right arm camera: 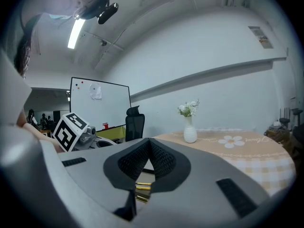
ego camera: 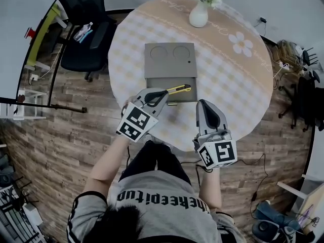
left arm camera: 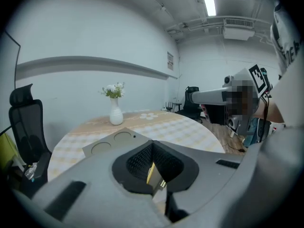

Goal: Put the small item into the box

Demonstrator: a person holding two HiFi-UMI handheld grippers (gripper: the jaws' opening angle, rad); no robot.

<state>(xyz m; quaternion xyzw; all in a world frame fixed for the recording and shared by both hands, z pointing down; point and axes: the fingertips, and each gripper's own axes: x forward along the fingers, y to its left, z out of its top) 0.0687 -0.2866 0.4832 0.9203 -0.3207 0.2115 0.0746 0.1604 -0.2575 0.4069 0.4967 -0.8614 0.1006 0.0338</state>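
Left gripper (ego camera: 165, 92), right gripper (ego camera: 203, 104): grey shells, black ribbed pads (left arm camera: 137, 163), white cubes (ego camera: 135, 122) with black square markers. Grey tee (ego camera: 162, 209), black lettering, black white-striped sleeve (ego camera: 77, 210).

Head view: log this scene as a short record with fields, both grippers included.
table: round table, checked cloth
box: grey box, lid open, near the middle
small item: yellow utility knife, over the box's open near half
left gripper: left gripper, fingers shut on the utility knife
right gripper: right gripper, fingers together, nothing held, right of the box
other: white vase with flowers at the far edge
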